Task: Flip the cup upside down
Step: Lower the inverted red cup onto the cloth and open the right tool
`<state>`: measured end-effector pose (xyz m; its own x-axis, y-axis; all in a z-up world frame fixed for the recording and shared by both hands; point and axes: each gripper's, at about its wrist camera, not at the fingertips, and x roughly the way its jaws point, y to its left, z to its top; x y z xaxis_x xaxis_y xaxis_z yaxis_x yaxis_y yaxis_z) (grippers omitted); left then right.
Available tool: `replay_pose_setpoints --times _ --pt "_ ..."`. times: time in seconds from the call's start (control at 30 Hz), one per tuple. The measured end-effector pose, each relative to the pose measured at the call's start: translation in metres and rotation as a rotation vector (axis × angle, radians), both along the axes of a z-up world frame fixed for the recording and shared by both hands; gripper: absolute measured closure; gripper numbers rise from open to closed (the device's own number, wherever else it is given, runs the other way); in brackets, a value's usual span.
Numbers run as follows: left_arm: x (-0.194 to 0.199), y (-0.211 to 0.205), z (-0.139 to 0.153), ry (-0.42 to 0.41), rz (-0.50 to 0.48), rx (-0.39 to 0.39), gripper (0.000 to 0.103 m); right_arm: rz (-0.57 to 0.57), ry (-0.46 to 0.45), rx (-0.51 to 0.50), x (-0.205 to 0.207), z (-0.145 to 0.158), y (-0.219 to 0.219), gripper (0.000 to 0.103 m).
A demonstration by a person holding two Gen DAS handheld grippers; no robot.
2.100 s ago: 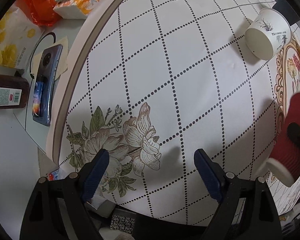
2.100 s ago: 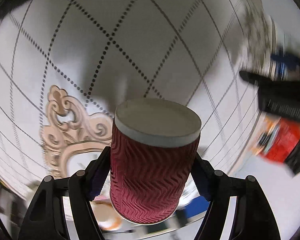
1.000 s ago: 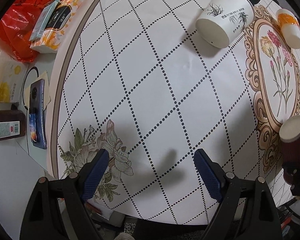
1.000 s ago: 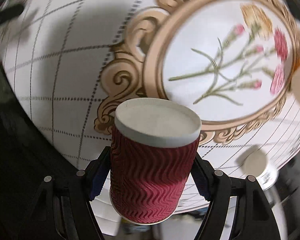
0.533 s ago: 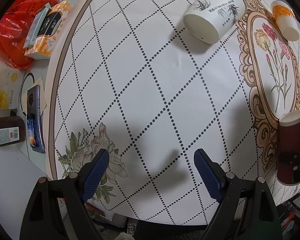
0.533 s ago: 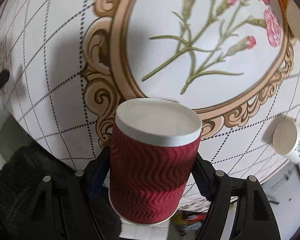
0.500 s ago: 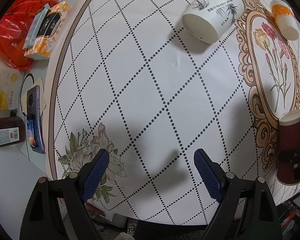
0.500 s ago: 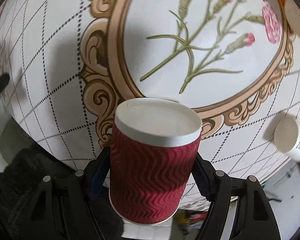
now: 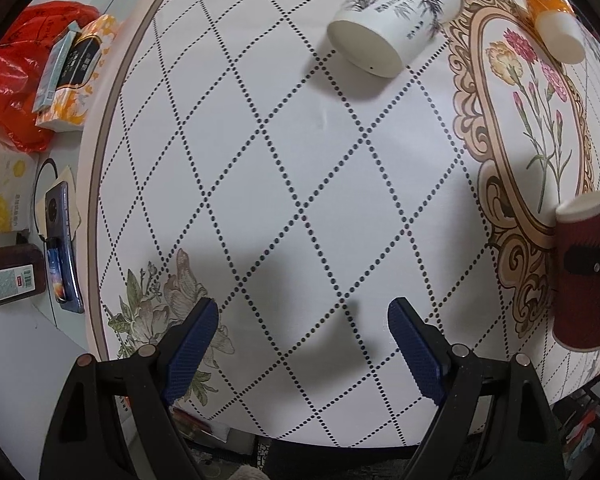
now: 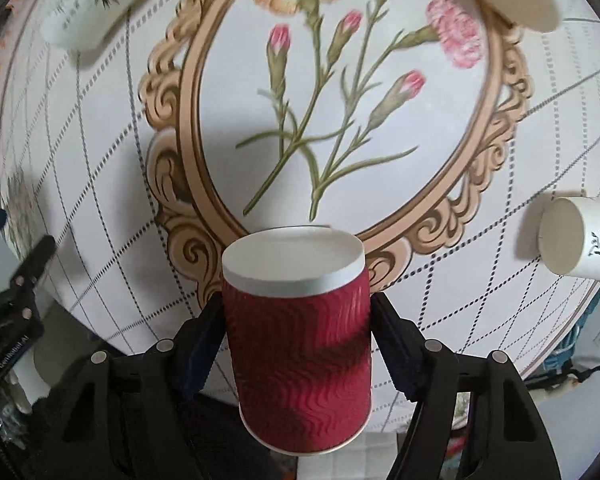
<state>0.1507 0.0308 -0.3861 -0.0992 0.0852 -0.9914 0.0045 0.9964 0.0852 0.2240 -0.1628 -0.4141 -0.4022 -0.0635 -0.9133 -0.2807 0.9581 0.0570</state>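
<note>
A dark red ribbed paper cup (image 10: 300, 360) sits between the fingers of my right gripper (image 10: 296, 304), which is shut on its sides. Its white closed base points away from the camera toward the table, and its open rim is nearest the camera. The cup hangs over the gold-framed flower medallion (image 10: 340, 100) near the table's edge. In the left wrist view the same red cup (image 9: 584, 280) shows at the far right with one black finger (image 9: 592, 260) across it. My left gripper (image 9: 302, 312) is open over the dotted tablecloth, with nothing between its blue pads.
A large white bamboo-print cup (image 9: 392, 24) lies on its side at the back. An orange-and-white cup (image 9: 552, 24) and a small white cup (image 10: 580, 240) lie beside the medallion. Off the round table's left rim (image 9: 96, 184) are a phone (image 9: 60, 248), a tissue pack (image 9: 76, 76) and a red bag (image 9: 16, 80).
My right gripper has carried the red cup across the table and rolled, so the medallion now fills its view. The left gripper has drifted slightly and stays open.
</note>
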Motion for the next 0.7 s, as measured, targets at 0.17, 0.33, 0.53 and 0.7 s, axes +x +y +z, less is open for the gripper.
replay_pose_setpoints --times 0.17,0.33,0.53,0.7 --pt "0.007 -0.014 -0.005 0.010 -0.010 -0.016 0.016 -0.067 -0.205 0.071 0.006 0.037 -0.021 0.030" --pt "0.015 -0.023 -0.005 0.018 -0.020 -0.021 0.016 -0.152 -0.446 0.167 -0.008 0.070 -0.038 0.030" --pt "0.025 -0.029 -0.006 0.030 -0.038 -0.005 0.016 -0.169 -0.694 0.268 -0.060 0.092 -0.014 0.030" --pt "0.018 -0.035 -0.012 0.035 -0.056 0.004 0.016 -0.111 -0.823 0.287 -0.106 0.088 0.008 0.030"
